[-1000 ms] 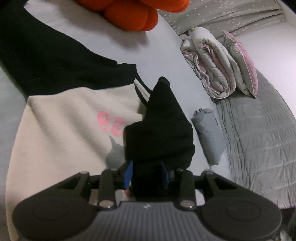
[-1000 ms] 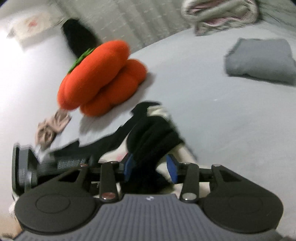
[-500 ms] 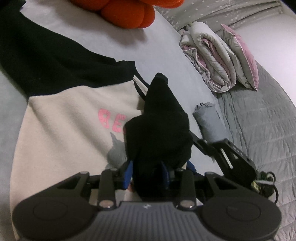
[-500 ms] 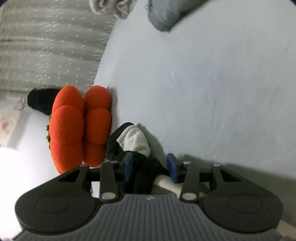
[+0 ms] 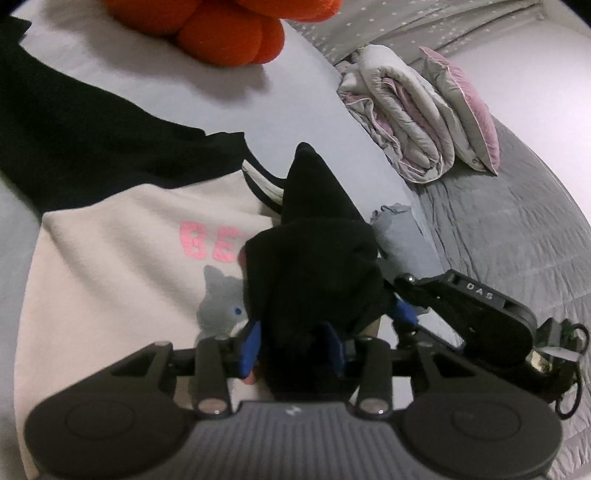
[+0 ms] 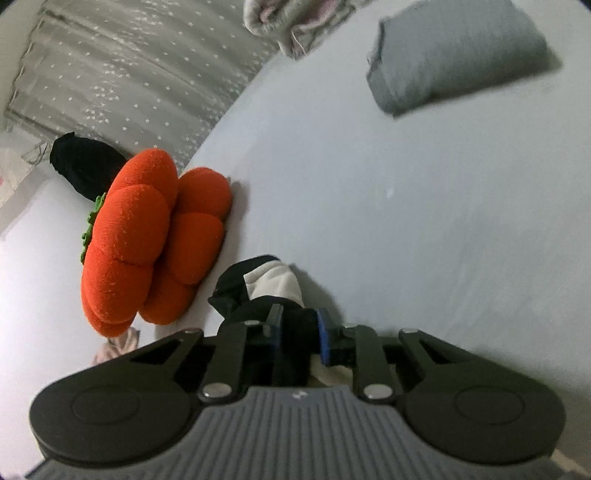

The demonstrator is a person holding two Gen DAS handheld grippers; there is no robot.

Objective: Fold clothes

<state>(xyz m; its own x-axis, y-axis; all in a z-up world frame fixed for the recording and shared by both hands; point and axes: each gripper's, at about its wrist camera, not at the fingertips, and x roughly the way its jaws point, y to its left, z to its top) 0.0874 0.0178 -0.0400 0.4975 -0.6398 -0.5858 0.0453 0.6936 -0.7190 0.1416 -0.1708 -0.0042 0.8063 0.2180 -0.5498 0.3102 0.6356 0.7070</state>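
**Both tongs pinching the black sleeve over the cream sweatshirt**

So here's where I'm at on the bed (image 5: 155, 88). The sweatshirt (image 5: 122, 266) is spread flat on the light sheet, cream body with pink letters and a little grey cat printed on the chest, black sleeves. One black sleeve lies stretched out toward the far left edge of the bed, up near the orange pumpkin cushion (image 5: 225, 33).

My left tongs (image 5: 293, 347) are clamped on the other black sleeve (image 5: 314, 266), which is bunched up and lifted over the chest print, covering part of the lettering. The blue pads sit tight on either side of the fabric. In that same view the right tongs (image 5: 402, 314) come in from the right side, just beside the same bundle of black cloth.

From the right wrist camera, the right tongs (image 6: 297, 332) are closed on black fabric too, with a bit of the cream and black collar area poking out just past the tips. The pumpkin cushion (image 6: 147, 240) is right next to that, almost touching the cloth.

Other stuff on the bed: a folded grey garment (image 6: 458, 59) well apart toward the far side, a rolled grey and pink duvet (image 5: 402, 122) with a pillow (image 5: 465, 110) leaning on it near the grey quilt (image 5: 517, 229), and something small and pinkish (image 6: 114, 347) by the cushion that I can't make out.
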